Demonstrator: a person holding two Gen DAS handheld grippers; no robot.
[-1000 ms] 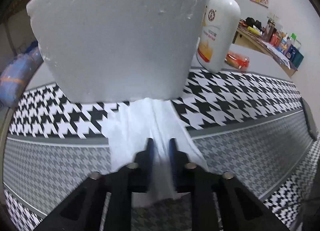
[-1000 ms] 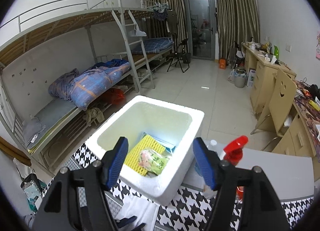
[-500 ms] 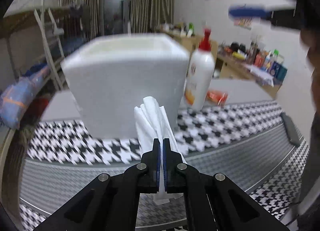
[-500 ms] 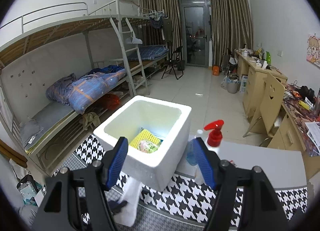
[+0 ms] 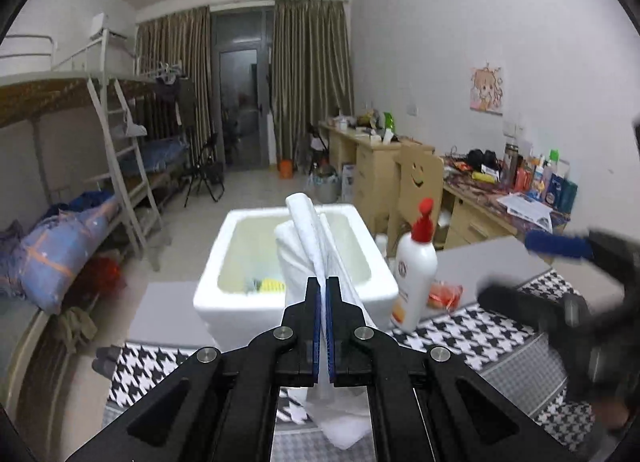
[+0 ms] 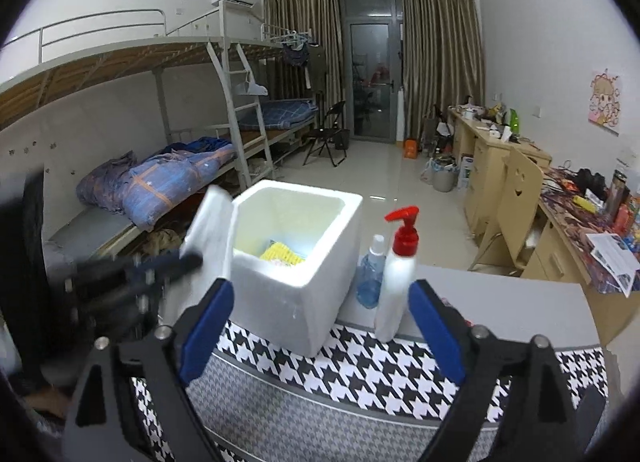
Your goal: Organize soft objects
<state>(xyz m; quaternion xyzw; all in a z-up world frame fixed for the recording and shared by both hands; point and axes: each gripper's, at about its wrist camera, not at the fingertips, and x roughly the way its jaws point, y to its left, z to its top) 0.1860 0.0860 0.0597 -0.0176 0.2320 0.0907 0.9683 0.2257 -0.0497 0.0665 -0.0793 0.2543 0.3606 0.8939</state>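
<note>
My left gripper (image 5: 323, 282) is shut on a white folded cloth (image 5: 308, 238), held up in the air in front of the white foam box (image 5: 224, 294). The cloth's top stands above the box's rim and its tail hangs below the fingers. In the right wrist view the cloth (image 6: 208, 229) sits at the left wall of the box (image 6: 316, 302), with the left gripper (image 6: 188, 262) blurred beside it. A yellow ribbed item (image 6: 280, 252) lies inside the box. My right gripper (image 6: 320, 286) is near the table's front, jaws opening wide with nothing between them.
A white pump bottle with a red top (image 6: 396, 286) and a blue spray bottle (image 6: 370, 278) stand right of the box. An orange packet (image 5: 444, 294) lies behind the pump bottle. A houndstooth cloth (image 6: 360, 374) covers the table. Bunk beds are on the left, desks on the right.
The left gripper closed on the cloth and lifted it off the table to the height of the box's rim. The right gripper drew back from the box and its jaws widened.
</note>
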